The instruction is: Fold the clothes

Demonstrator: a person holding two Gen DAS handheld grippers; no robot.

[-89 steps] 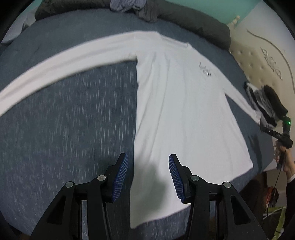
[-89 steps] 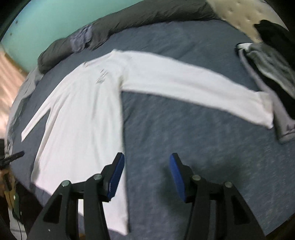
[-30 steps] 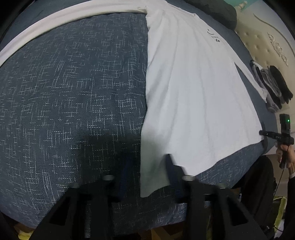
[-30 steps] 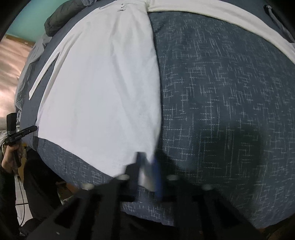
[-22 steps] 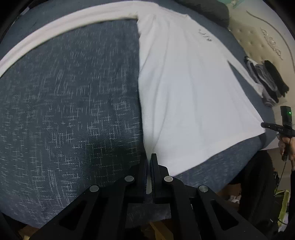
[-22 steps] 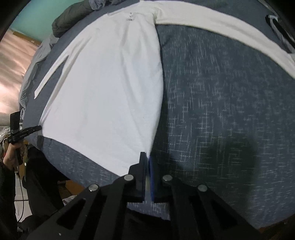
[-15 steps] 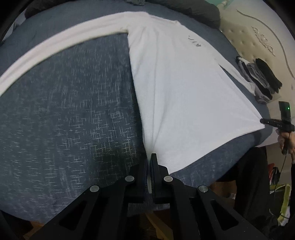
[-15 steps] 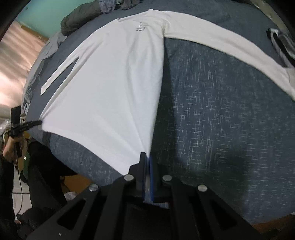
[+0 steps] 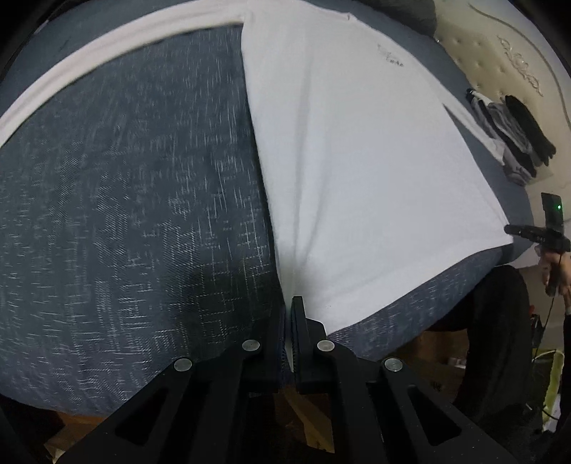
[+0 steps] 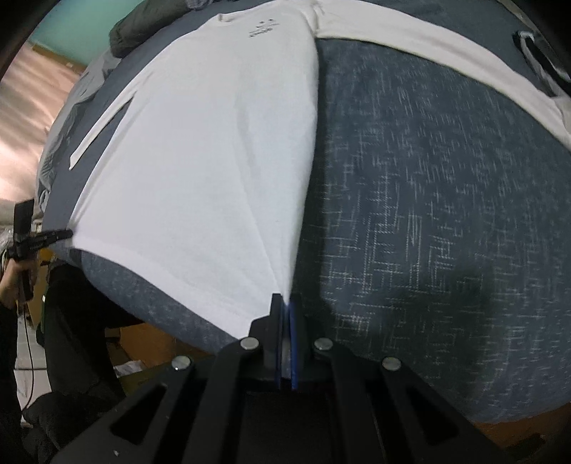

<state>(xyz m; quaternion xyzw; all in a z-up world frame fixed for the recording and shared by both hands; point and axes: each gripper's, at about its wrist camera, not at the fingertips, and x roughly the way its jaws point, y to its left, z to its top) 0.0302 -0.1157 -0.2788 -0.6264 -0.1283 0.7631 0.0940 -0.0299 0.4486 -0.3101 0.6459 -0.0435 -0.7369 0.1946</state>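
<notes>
A white long-sleeved shirt (image 9: 357, 150) lies spread face up on a dark blue bed (image 9: 125, 214), sleeves stretched out to both sides. My left gripper (image 9: 288, 314) is shut on the shirt's bottom hem corner, the cloth pulled taut into creases at the jaws. In the right wrist view the same shirt (image 10: 214, 142) runs away from me, and my right gripper (image 10: 284, 307) is shut on the opposite hem corner. The hem between the two corners is lifted off the bed. Each gripper appears small at the edge of the other's view.
A stack of dark and grey folded clothes (image 9: 510, 135) sits near the cream headboard (image 9: 499, 53). A grey duvet (image 10: 142, 25) is bunched along the far side. A person's hand (image 9: 551, 264) holds the other gripper beyond the bed's edge (image 9: 410, 321).
Both grippers went from open above the hem to shut on its two corners. Since then they have lifted and pulled the hem towards the bed's near edge, tightening the cloth.
</notes>
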